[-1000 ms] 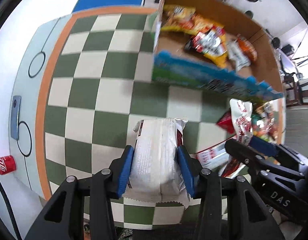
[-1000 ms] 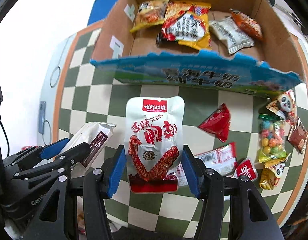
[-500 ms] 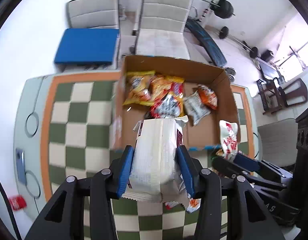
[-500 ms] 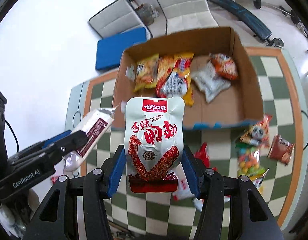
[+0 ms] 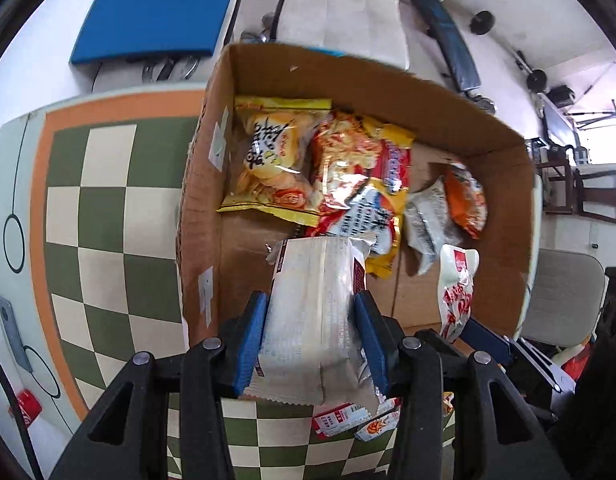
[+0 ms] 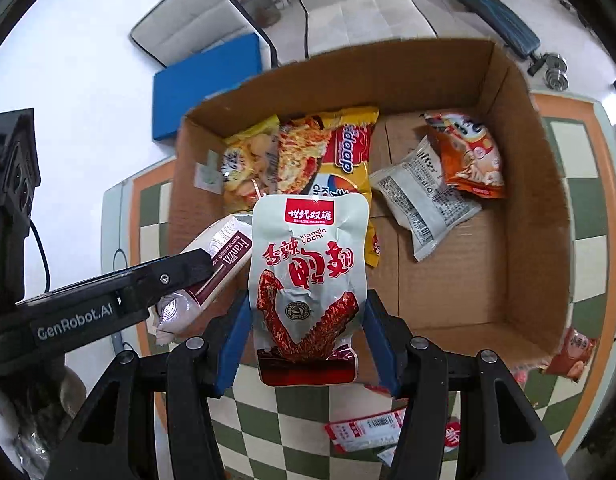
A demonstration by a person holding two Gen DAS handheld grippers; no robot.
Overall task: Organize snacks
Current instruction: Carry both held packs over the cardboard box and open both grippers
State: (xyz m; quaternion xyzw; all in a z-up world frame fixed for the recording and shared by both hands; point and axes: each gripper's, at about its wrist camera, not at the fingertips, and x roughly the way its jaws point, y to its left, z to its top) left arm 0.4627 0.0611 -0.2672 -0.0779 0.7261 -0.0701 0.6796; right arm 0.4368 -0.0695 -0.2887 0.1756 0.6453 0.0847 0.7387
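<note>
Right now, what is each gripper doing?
Left gripper: closed on a white snack pack.
Right gripper: closed on a red-and-white snack pouch.

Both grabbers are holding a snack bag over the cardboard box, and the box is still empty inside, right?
Not quite. The left gripper holds a white wrapped snack and the right gripper holds a white pouch with red writing over the cardboard box, but the box isn't empty. The right wrist view shows several snack bags inside, like the orange bag.

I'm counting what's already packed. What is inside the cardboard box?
Lying in the cardboard box: a yellow packet, noodle packet, grey packet and orange packet. The held pouches hide part of the floor.
</note>
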